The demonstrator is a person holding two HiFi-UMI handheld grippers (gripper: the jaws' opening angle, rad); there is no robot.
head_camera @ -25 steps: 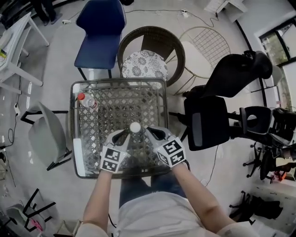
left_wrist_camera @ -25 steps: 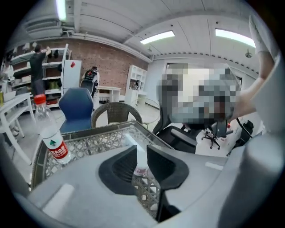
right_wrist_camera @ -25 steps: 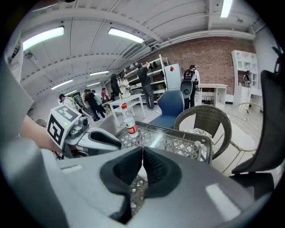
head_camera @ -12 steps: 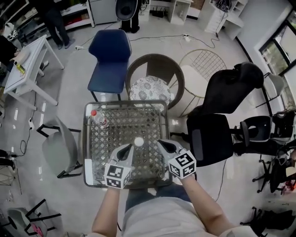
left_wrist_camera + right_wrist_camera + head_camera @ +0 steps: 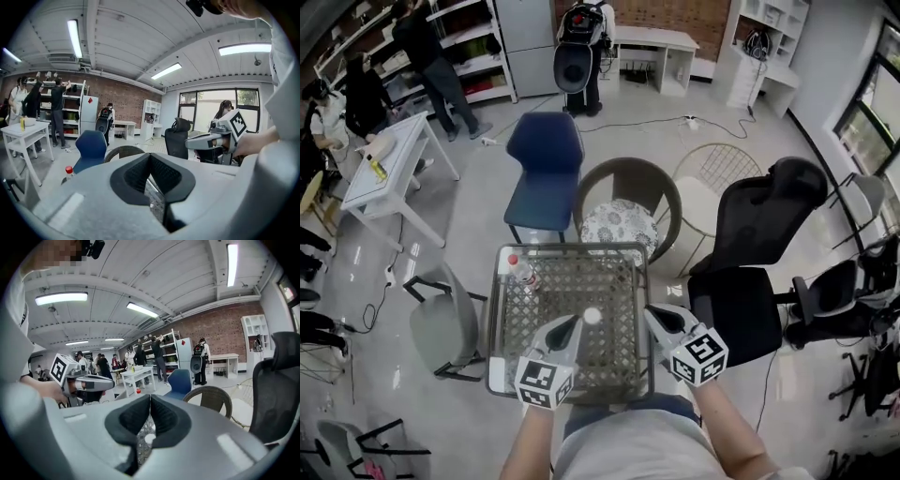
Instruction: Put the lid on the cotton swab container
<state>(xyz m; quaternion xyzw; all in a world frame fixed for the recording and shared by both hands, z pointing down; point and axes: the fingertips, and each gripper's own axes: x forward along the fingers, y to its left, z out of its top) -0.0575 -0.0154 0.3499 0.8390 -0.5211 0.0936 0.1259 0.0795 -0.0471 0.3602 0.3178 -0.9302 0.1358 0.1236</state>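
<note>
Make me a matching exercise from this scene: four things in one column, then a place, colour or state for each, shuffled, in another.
1 bottle
2 cotton swab container
3 plastic chair
4 left claw

A shut, empty
B blue
C middle of the table
D table's far left corner

Pairs: 1-D, 2-C, 3-B, 4-A
</note>
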